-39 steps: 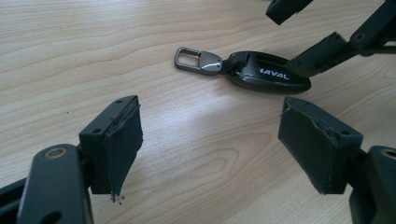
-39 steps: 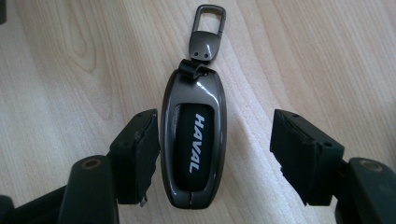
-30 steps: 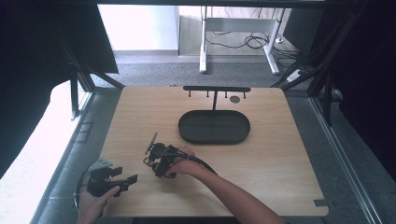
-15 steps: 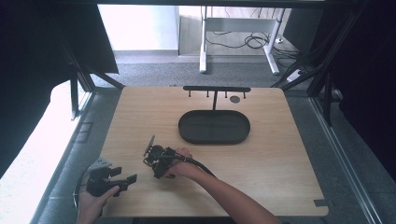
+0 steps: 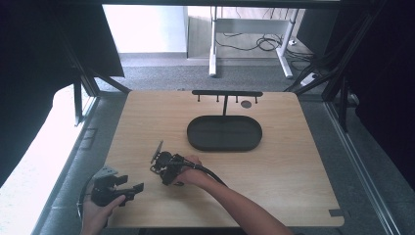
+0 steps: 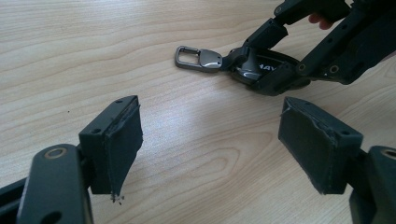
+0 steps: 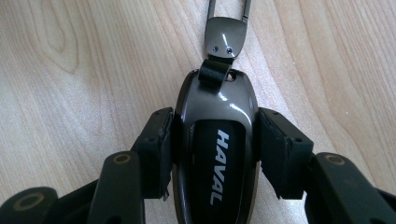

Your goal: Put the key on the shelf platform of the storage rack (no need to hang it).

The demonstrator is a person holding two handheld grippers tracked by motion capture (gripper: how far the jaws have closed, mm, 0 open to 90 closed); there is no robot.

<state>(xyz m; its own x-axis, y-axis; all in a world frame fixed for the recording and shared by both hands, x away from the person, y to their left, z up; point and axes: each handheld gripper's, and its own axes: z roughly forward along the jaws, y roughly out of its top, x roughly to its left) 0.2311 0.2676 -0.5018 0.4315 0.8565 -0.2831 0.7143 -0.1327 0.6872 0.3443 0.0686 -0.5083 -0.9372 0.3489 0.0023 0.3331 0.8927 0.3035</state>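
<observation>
A dark glossy car key fob (image 7: 214, 140) marked HAVAL lies flat on the wooden table (image 5: 293, 161), with a metal clasp (image 7: 226, 35) on a short strap at its far end. My right gripper (image 7: 214, 154) is shut on the fob, one pad pressed against each side. In the high view that gripper (image 5: 164, 166) is left of the table's middle, and the clasp (image 5: 157, 148) points away from me. My left gripper (image 6: 210, 144) stands open over bare wood, with the fob (image 6: 261, 70) and clasp (image 6: 198, 58) beyond it. From above, the left gripper (image 5: 129, 188) is near the front left corner.
A black oval tray (image 5: 224, 133) sits at the table's middle back. Behind it stands a black T-shaped rack (image 5: 226, 94) with small hooks, and a small dark disc (image 5: 246, 104) lies next to it. Grey floor and dark frame posts surround the table.
The right gripper with the fob has shifted slightly toward me and left along the table. The left gripper has hardly moved.
</observation>
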